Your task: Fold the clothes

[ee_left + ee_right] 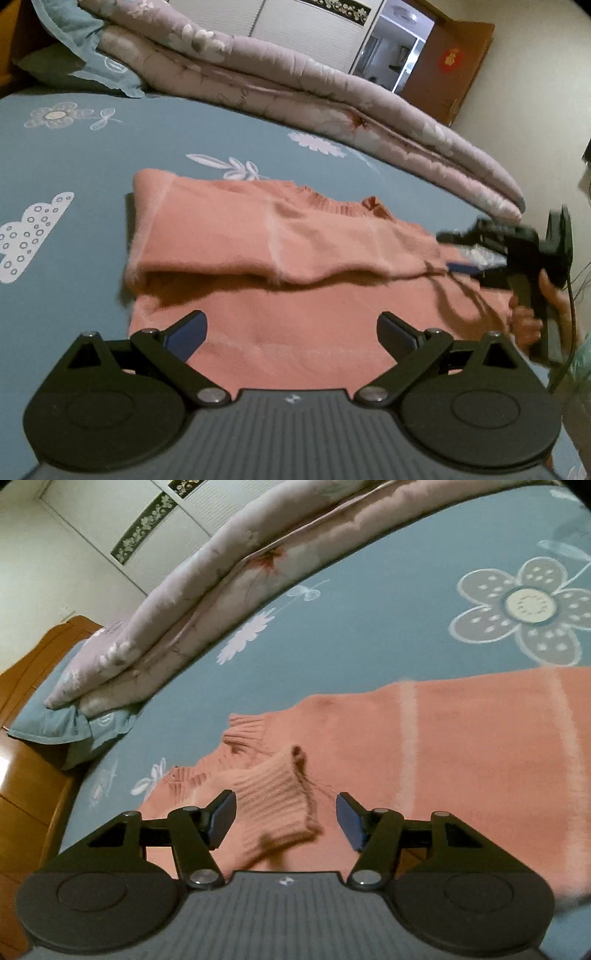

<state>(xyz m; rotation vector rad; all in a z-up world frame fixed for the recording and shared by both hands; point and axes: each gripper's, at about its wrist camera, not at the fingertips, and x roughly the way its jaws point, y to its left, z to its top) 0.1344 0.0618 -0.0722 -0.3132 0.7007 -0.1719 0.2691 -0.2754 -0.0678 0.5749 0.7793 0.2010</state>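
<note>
A salmon-pink knit sweater (258,236) with paler stripes lies on the blue bedsheet (74,166), one part folded over the body. My left gripper (291,332) hovers open over its near edge, nothing between the fingers. At the right a hand holds my right gripper (454,253) by the sweater's side. In the right wrist view the sweater (480,757) spreads to the right. Its ribbed sleeve cuff (273,805) sits between the fingers of the right gripper (286,819). The jaws stand apart, with a gap beside the right pad.
A folded lilac floral quilt (295,85) runs along the far side of the bed, with a blue pillow (92,66) at its left end. A brown door (454,66) and a white wardrobe stand behind. A wooden bed frame (22,775) borders the mattress at left.
</note>
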